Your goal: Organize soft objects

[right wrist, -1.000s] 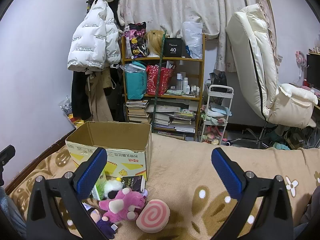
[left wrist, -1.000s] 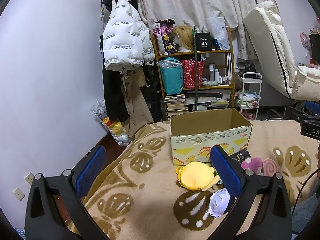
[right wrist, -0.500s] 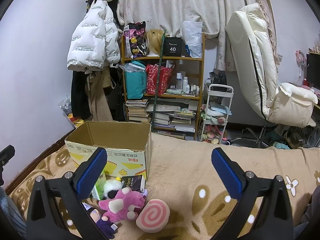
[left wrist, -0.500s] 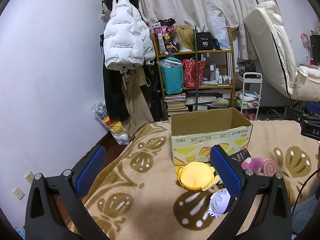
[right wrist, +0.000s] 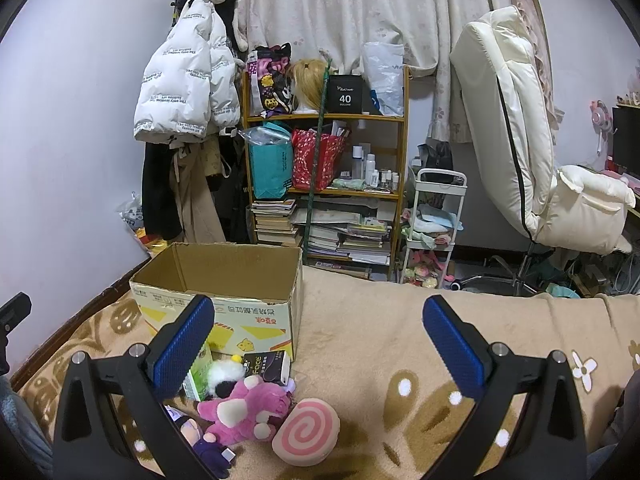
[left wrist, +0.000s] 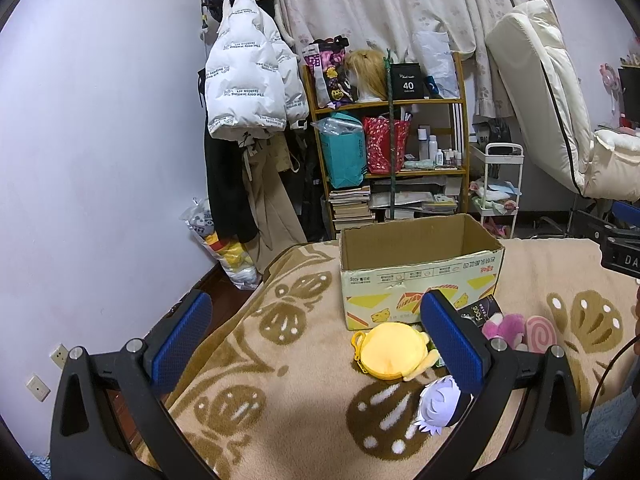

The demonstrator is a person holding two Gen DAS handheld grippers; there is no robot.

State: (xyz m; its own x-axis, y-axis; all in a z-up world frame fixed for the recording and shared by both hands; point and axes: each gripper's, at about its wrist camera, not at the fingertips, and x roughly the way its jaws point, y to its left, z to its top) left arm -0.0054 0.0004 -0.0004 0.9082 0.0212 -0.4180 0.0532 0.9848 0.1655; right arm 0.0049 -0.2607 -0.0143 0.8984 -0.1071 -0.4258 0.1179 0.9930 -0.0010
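while both grippers, left (left wrist: 316, 336) and right (right wrist: 318, 336), gape wide and empty, pink plush (right wrist: 248, 408) and swirl cushion (right wrist: 306, 430) lie below right's jaws.

Both handheld grippers hover level, pointing forward, jaws spread wide with nothing between the blue pads. The left gripper (left wrist: 314, 340) shows its two black fingers angled outward in its wrist view; the right gripper (right wrist: 318, 344) mirrors that pose in its own, equally wide and empty.
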